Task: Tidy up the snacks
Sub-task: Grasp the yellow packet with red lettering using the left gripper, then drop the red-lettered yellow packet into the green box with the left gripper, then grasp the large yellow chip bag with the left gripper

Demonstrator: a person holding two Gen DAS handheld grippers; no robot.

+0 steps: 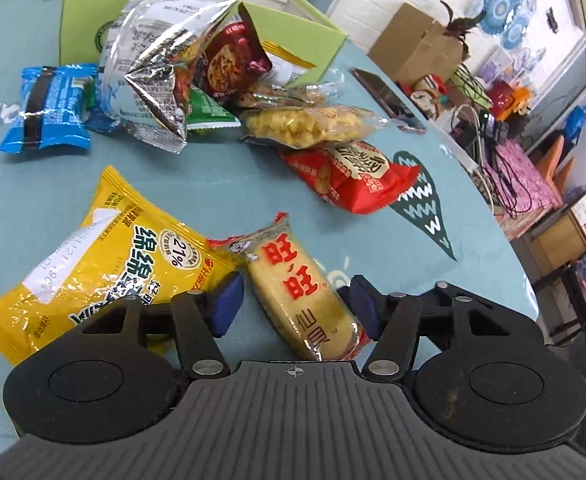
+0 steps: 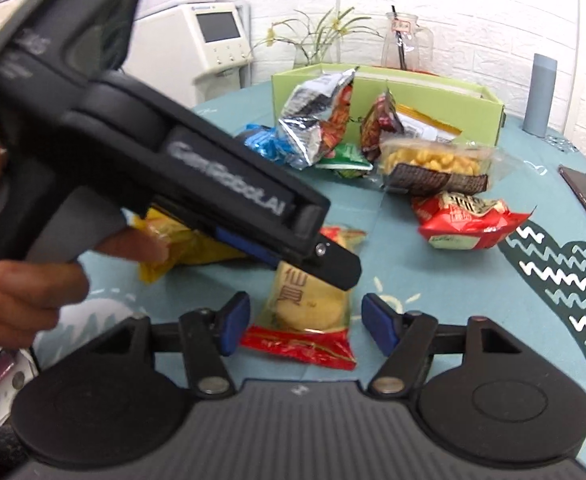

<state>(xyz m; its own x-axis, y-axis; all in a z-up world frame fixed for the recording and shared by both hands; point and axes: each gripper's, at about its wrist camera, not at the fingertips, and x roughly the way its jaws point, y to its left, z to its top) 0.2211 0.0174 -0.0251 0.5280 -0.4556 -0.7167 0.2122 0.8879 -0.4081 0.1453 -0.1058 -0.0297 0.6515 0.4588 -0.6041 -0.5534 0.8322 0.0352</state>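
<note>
item: rice cracker packet [image 1: 301, 292], near edge. your left gripper [image 1: 293, 304] is spread around it, unclosed; right gripper [image 2: 305, 320] released. next: clench, carry to far green box [image 1: 81, 20].

The rice cracker pack [image 1: 301, 284] is shiny clear plastic with a red crinkly end. The yellow snack bag [image 1: 105, 264] is glossy plastic too. The silver chip bag [image 1: 165, 76] looks like bright, wrinkled foil. The tablecloth [image 1: 221, 184] is soft, matt blue-green cloth. The green box [image 2: 433, 104] is smooth, dull card. The left gripper [image 1: 295, 304] is matt black plastic with blue rubbery pads [image 1: 229, 300] and small shiny metal pins.
</note>
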